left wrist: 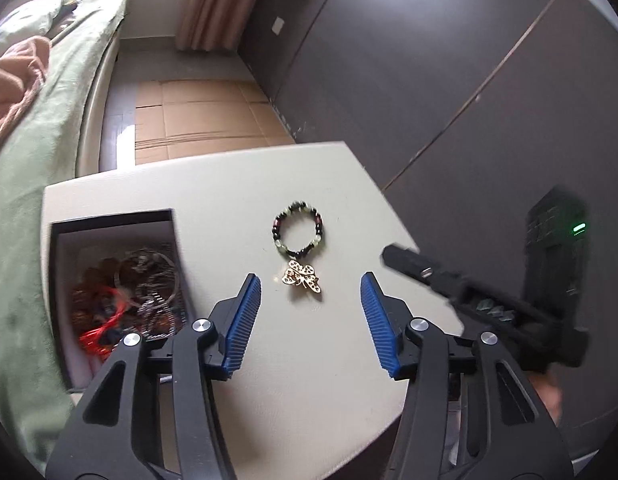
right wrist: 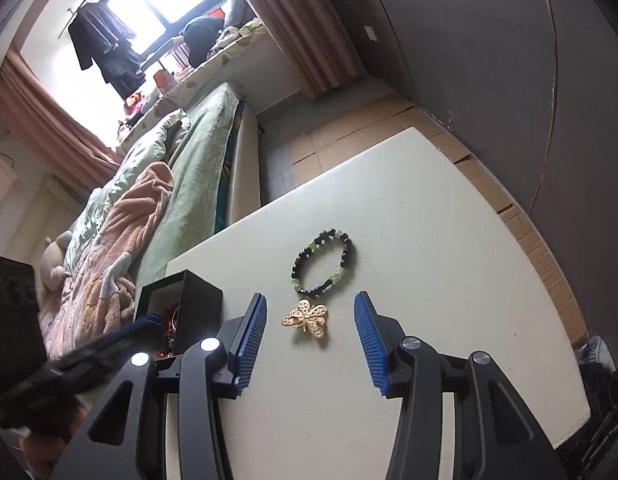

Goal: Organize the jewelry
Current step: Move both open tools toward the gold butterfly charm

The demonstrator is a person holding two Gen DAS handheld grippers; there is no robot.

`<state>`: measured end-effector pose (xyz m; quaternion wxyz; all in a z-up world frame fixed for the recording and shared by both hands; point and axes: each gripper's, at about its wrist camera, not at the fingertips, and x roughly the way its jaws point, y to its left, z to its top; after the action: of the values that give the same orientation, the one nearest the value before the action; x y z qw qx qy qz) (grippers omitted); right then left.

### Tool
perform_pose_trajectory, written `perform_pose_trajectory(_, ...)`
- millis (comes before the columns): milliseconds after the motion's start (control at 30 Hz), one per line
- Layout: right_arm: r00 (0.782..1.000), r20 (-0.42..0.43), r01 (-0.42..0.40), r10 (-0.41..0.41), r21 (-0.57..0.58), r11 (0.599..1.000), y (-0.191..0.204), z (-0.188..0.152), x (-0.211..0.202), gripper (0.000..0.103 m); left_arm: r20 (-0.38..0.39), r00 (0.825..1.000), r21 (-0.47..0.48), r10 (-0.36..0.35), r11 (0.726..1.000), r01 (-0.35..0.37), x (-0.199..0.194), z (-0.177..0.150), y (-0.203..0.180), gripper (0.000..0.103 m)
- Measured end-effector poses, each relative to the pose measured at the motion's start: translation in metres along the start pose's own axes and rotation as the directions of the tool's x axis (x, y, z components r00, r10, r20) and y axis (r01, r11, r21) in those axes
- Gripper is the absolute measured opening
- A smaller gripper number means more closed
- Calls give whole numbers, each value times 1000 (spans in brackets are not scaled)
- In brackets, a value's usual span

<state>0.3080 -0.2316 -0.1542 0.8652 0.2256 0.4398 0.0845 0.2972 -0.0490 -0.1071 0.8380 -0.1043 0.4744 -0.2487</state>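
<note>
A gold butterfly brooch (left wrist: pixel 302 276) lies on the cream table (left wrist: pixel 229 184), just in front of a bracelet of dark and green beads (left wrist: pixel 299 229). A black jewelry box (left wrist: pixel 113 280) stands open at the left with several pieces inside. My left gripper (left wrist: pixel 311 288) is open and empty, its blue pads either side of the brooch and a little short of it. My right gripper (right wrist: pixel 310 312) is open and empty, with the brooch (right wrist: pixel 307 319) between its pads and the bracelet (right wrist: pixel 323 263) beyond. The box (right wrist: pixel 181 312) is to its left.
A bed with a green cover (left wrist: pixel 25 160) and a pink blanket (right wrist: pixel 121 232) runs along the left of the table. Flattened cardboard (left wrist: pixel 197 116) lies on the floor beyond. A dark grey wall (left wrist: pixel 429 60) is at the right. The right gripper's body (left wrist: pixel 489 308) shows at the table's right edge.
</note>
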Motion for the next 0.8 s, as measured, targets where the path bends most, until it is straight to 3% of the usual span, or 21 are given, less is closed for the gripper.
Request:
perform_pose_trajectory(67,1000,21,19,-19,-8,1000,-4,2,-1,53,-31,1000,-28,2,1000,-3,15,1,-3,47)
perform_pose_trajectory(233,999,-8,37,-37,44,998,-29,1,7,55,-99,994,-33,39,999,-42,48,4,-12,47)
perform_pose_trajectory(367,998,8,59,-60,79,995,-46,7,2,72,-116,987,-5,109,994,-111,67,10,-16,47)
perform_pose_trajectory(467,998,-3,58,-58,123,991,-61,7,2,72,-138,978,12,155,988,-154,83,14,-17,47)
perform_pose_trajectory(600,998,-2,66,-66,145,987,-70,8,1,73,-165,963,79,213,976,-202,101,12,-26,59)
perform_pose_trajectory(800,997,-6,71,-71,163,984,-76,8,3,73,-175,949,133,263,961,-242,116,3,-30,58)
